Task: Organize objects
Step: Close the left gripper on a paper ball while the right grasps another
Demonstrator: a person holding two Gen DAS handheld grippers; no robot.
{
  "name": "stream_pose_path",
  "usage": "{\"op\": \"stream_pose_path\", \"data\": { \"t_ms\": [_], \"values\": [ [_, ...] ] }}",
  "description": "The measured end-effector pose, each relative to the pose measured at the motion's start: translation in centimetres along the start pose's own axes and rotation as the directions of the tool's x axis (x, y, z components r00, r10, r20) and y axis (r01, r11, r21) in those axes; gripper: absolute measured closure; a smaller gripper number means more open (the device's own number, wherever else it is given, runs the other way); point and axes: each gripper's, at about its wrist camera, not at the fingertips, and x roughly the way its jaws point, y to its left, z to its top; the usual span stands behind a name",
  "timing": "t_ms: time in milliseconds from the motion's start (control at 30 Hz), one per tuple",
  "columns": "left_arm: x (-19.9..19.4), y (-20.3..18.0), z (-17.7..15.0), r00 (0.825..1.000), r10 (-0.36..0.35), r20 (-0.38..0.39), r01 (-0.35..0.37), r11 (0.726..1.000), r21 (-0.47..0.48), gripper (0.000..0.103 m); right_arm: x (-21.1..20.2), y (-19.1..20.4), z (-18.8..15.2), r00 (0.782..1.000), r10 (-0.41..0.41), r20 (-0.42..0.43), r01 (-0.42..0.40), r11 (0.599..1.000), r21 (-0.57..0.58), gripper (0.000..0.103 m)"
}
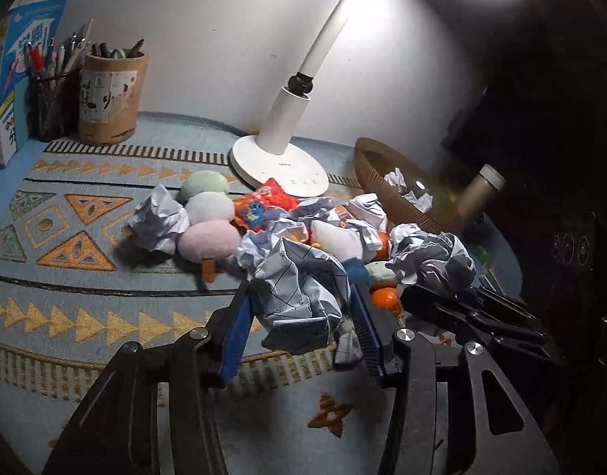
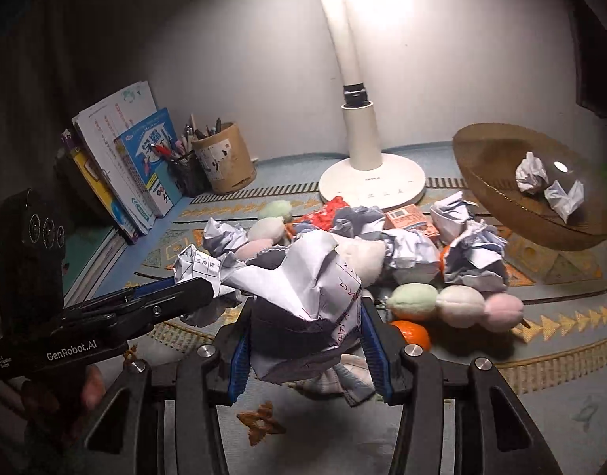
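Each claw is clamped on its own crumpled paper ball, the left claw gripping one and the right claw another, both in front of the lamp base; light, springy, crushable, they are best pinched across the middle.

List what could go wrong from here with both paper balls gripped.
The left gripper and right gripper each pinch a loose paper wad; either could slip free. The brown bowl is tilted, so a drop may roll out. The lamp stands close to the carry path.
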Motion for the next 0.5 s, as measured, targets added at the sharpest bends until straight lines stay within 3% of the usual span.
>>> {"op": "stream_pose_path", "data": {
  "t_ms": [133, 267, 500],
  "values": [
    [1.6, -3.4, 0.0, 1.0, -0.019, -0.017, 0.02, 0.998, 0.06, 0.057, -1.0, -4.0, 0.1, 1.0, 0.016, -0.016, -0.014, 0.993, 0.118, 0.055],
    [2.8, -5.7, 0.2, 0.999, -0.038, -0.032, 0.041, 0.995, 0.092, 0.057, -2.8, -6.1, 0.6, 0.998, -0.061, 0.019, 0.058, 0.99, 0.126, 0.055],
    [4.1, -9.5, 2.6, 0.999, -0.049, -0.019, 0.052, 0.984, 0.172, 0.057, -4.5, -10.8, 2.6, 0.992, -0.103, 0.068, 0.088, 0.976, 0.199, 0.055]
  ]
}}
